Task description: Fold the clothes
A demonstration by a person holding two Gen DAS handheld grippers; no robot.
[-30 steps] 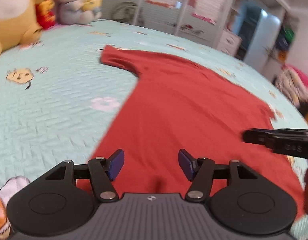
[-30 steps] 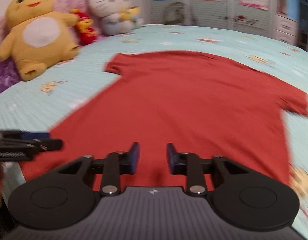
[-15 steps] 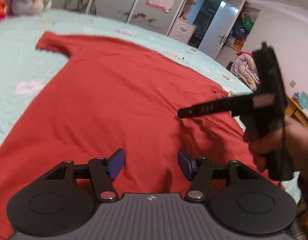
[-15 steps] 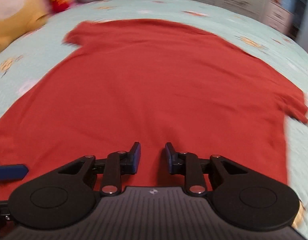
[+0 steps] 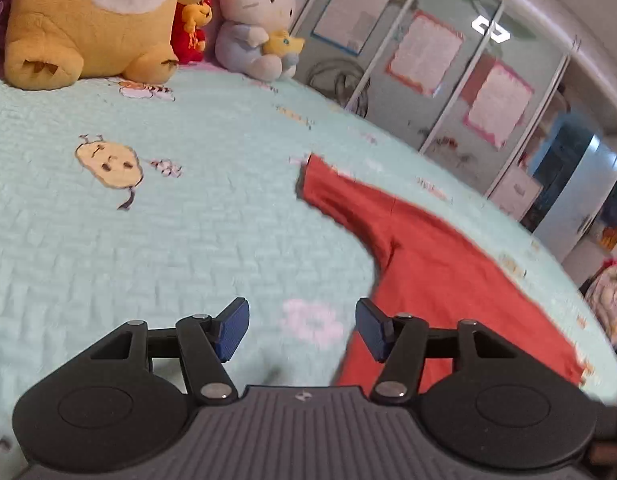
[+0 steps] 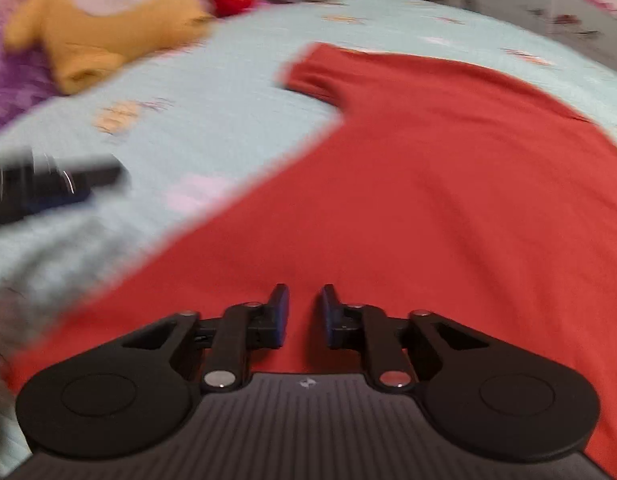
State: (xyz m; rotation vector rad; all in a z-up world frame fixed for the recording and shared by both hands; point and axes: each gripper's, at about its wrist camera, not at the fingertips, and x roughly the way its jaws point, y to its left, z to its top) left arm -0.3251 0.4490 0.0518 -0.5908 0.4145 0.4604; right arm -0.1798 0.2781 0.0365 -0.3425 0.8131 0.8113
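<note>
Lying flat and spread out on a pale green quilted bed [image 5: 156, 248], a red T-shirt [image 6: 448, 200] fills most of the right wrist view, one short sleeve [image 6: 312, 72] reaching toward the plush toys at the head of the bed. The right tool [image 6: 302, 314] hangs low above the lower part of the shirt, its blue-padded jaws closing to a narrow gap with only air between them; whether the tips brush the cloth cannot be told. The left tool [image 5: 302, 330] is poised over the bare bedspread just beside the shirt's side edge, jaws spread wide and gripping nothing, the red fabric showing just behind its right-hand finger [image 5: 372, 332]. From the right wrist view that same tool appears as a dark blur at the left edge, above the quilt and apart from the shirt. A large yellow plush [image 5: 88, 20], a small red toy [image 5: 190, 28] and a white cat plush [image 5: 256, 20] sit in a row along the far end of the bed. Behind them stands a wardrobe [image 5: 448, 80] with papers stuck on its glazed doors.
</note>
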